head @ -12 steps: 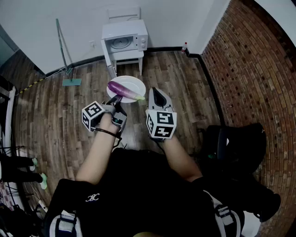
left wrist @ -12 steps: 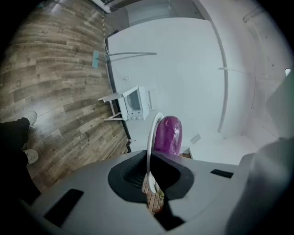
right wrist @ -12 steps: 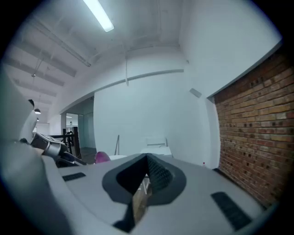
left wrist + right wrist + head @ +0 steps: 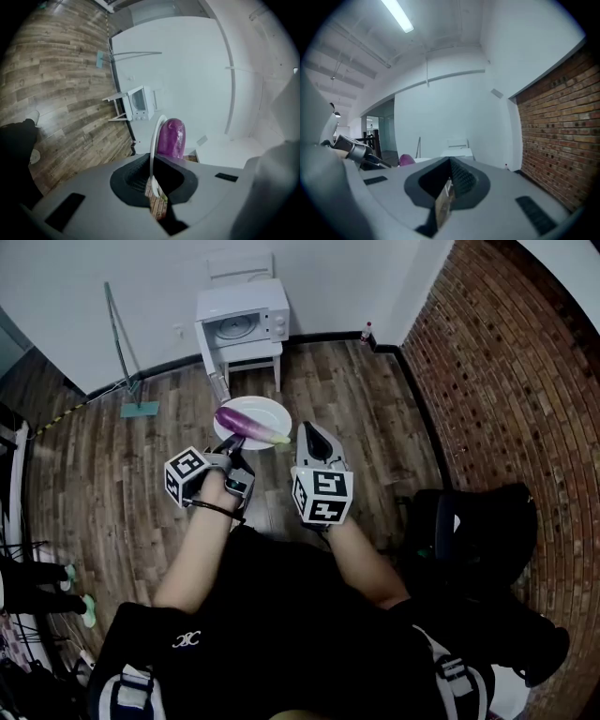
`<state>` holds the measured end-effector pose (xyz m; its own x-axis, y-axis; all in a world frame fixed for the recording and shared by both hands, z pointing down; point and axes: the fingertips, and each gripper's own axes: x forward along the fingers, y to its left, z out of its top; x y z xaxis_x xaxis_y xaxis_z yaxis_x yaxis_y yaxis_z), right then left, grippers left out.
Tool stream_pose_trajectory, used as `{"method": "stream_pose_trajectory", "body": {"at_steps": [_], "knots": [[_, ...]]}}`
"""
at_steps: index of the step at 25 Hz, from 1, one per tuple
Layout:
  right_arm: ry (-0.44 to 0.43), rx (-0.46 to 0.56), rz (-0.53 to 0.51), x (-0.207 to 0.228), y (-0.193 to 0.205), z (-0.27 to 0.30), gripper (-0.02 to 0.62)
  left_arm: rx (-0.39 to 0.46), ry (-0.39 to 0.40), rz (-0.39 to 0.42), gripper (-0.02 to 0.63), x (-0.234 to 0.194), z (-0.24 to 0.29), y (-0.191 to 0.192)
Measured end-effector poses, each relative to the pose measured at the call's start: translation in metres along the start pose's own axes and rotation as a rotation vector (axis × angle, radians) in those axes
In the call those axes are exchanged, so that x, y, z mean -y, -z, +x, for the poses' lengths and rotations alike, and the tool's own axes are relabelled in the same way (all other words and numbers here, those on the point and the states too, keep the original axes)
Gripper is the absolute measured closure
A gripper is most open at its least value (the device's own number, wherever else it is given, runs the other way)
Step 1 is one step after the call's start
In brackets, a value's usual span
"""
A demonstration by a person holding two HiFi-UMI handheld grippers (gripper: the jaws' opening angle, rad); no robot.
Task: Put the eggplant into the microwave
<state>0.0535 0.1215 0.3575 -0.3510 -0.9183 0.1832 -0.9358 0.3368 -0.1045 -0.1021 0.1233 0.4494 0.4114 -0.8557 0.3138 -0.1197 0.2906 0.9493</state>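
A purple eggplant (image 4: 246, 424) lies on a round white plate (image 4: 270, 409) held out over the wooden floor. My left gripper (image 4: 232, 443) is shut on the plate's near rim. In the left gripper view the rim (image 4: 153, 140) runs edge-on between the jaws, and the eggplant (image 4: 171, 138) stands behind it. My right gripper (image 4: 309, 433) hovers just right of the plate, apart from it, jaws together with nothing in them (image 4: 449, 180). The white microwave (image 4: 242, 317) sits on a white stool against the far wall, straight ahead, with its cavity and turntable showing.
A long-handled mop (image 4: 122, 343) leans on the wall left of the microwave. A small bottle (image 4: 366, 332) stands at the baseboard by the corner. A brick wall (image 4: 506, 381) runs along the right. A black chair (image 4: 469, 531) is near my right side.
The plate with the eggplant stays in the left gripper's hold. The right gripper has edged a little up and left beside the plate, and the microwave sits slightly further left in the head view.
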Motion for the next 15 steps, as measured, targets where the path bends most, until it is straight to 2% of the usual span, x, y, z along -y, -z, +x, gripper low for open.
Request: {"method": "stream_pose_trajectory", "body": {"at_steps": [7, 15], "knots": [[0.034, -0.021, 0.033, 0.026, 0.006, -0.004, 0.583, -0.053, -0.016, 0.008, 0.591, 0.001, 0.020, 0.023], [0.077, -0.025, 0.022, 0.051, 0.012, 0.011, 0.583, -0.097, -0.022, 0.020, 0.591, 0.002, 0.058, 0.025]]}}
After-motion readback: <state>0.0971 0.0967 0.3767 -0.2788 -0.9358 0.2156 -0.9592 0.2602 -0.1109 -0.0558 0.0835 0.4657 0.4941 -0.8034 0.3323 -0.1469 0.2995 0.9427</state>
